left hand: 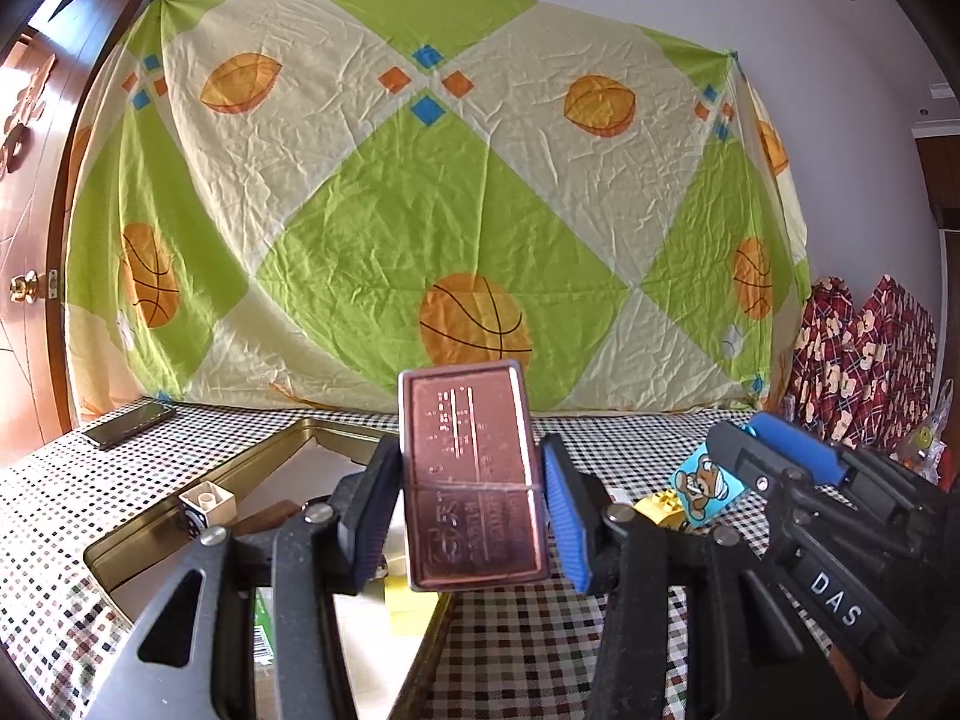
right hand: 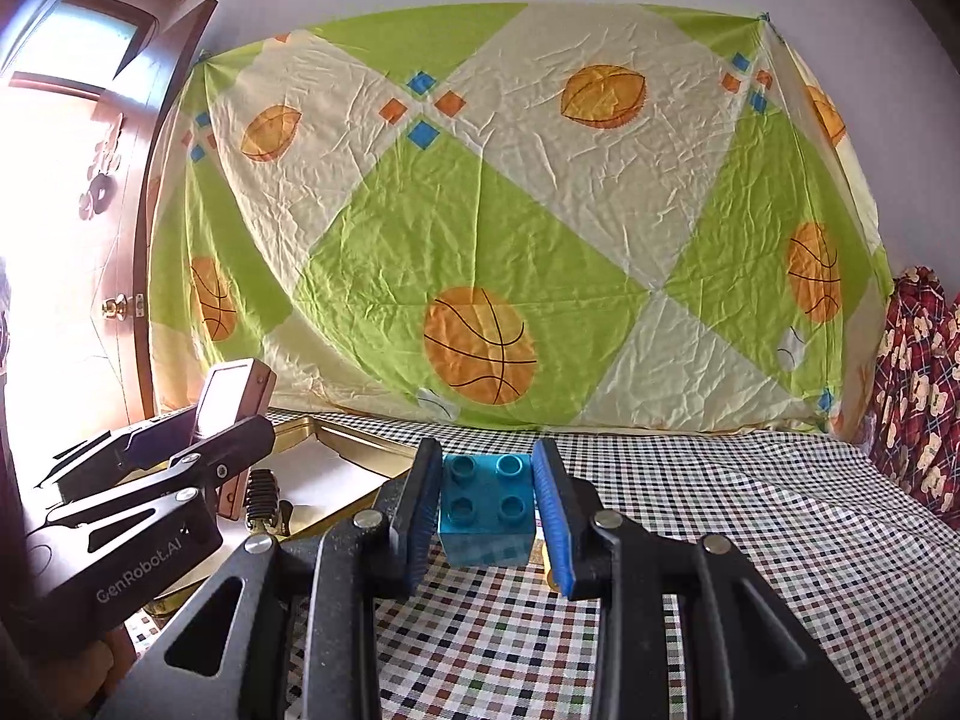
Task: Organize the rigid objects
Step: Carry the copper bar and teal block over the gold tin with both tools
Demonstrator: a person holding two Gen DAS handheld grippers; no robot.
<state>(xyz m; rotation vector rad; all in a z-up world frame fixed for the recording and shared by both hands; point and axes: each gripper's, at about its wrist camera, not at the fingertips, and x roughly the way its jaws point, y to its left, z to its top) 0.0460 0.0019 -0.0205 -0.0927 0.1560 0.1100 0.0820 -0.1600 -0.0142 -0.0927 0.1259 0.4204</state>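
My left gripper point(left hand: 471, 444) is shut on a copper-coloured metal case point(left hand: 474, 474) and holds it upright in the air over the right edge of a gold tray point(left hand: 180, 516). A white brick point(left hand: 207, 507) and a yellow block point(left hand: 411, 603) lie in that tray. My right gripper point(right hand: 486, 462) is shut on a teal studded brick point(right hand: 486, 507) above the checked tablecloth point(right hand: 720, 540). In the left wrist view the right gripper point(left hand: 744, 432) shows at the right, the brick's bear-printed side point(left hand: 705, 489) facing me. A yellow brick point(left hand: 660, 507) lies on the cloth beside it.
A dark phone point(left hand: 129, 423) lies at the table's far left corner. A green and cream ball-print sheet point(left hand: 420, 210) hangs behind the table. Red plaid bear fabric point(left hand: 858, 360) is piled at the right end. A wooden door point(left hand: 24, 240) stands at the left.
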